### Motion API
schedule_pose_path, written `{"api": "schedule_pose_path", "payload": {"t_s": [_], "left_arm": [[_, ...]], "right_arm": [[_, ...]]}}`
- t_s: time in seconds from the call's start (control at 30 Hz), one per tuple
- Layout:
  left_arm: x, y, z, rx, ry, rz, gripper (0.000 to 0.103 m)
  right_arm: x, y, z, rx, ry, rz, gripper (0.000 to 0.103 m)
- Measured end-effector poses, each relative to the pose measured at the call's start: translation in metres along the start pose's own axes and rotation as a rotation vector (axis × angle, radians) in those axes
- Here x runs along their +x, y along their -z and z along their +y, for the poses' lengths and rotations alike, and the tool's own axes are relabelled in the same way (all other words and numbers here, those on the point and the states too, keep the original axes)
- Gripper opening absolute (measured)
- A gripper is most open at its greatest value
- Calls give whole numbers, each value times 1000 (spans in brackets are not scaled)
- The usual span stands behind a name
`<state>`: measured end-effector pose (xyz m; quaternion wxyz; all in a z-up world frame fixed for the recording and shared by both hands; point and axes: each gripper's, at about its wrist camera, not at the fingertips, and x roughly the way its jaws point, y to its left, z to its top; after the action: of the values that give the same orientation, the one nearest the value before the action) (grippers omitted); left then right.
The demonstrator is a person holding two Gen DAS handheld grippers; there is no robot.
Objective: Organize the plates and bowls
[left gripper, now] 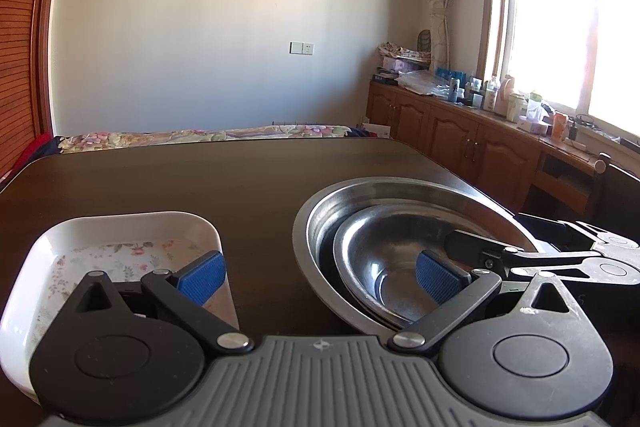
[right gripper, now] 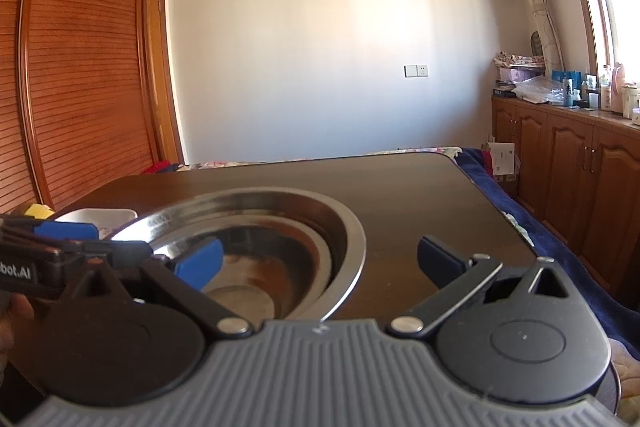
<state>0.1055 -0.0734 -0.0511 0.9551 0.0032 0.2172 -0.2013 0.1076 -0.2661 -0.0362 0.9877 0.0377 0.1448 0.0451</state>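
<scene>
Left wrist view: left claw (left gripper: pixel 320 273) wide open, empty, over bare dark surface (left gripper: pixel 200 179). White floral dish (left gripper: pixel 120 227) behind its left pad, nested steel bowls (left gripper: pixel 380 227) behind its right pad. Right wrist view: right claw (right gripper: pixel 320 261) also wide open, empty; bowl rim passes between its pads, untouched.
</scene>
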Motion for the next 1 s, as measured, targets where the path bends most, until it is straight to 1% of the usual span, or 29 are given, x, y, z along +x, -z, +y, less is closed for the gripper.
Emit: {"api": "schedule_pose_path", "payload": {"t_s": [0.13, 0.2, 0.23, 0.27, 0.33, 0.37, 0.47, 0.5, 0.63, 0.7, 0.73, 0.8, 1.0], "left_arm": [[1, 2, -2, -3, 15, 7, 98], [2, 2, -2, -2, 19, 10, 94], [2, 2, -2, -2, 22, 12, 92], [3, 2, -2, -4, 24, 15, 88], [3, 3, -3, -10, 28, 21, 83], [3, 4, -2, -14, 31, 23, 79], [3, 5, -2, -23, 37, 29, 71], [4, 5, -2, -24, 38, 31, 66], [4, 6, -3, -28, 41, 41, 53], [5, 6, -4, -28, 41, 41, 45], [5, 6, -4, -30, 42, 37, 43], [4, 6, -5, -33, 47, 30, 36], [1, 8, -2, -48, 48, 24, 34]], "right_arm": [[-1, 1, 0, 14, -13, 5, 103], [-1, 2, 0, 24, -18, 11, 101], [-1, 3, 1, 27, -23, 12, 94], [0, 3, 1, 28, -26, 16, 88], [0, 4, 2, 30, -31, 23, 86], [0, 5, 3, 31, -35, 25, 81], [0, 6, 4, 37, -38, 30, 71], [-1, 6, 4, 40, -41, 30, 69], [-3, 6, 4, 42, -43, 26, 59], [-4, 7, 4, 46, -46, 24, 55], [-4, 7, 5, 47, -46, 22, 53], [-4, 6, 5, 47, -47, 18, 49], [-4, 7, 3, 67, -50, 10, 42]]}}
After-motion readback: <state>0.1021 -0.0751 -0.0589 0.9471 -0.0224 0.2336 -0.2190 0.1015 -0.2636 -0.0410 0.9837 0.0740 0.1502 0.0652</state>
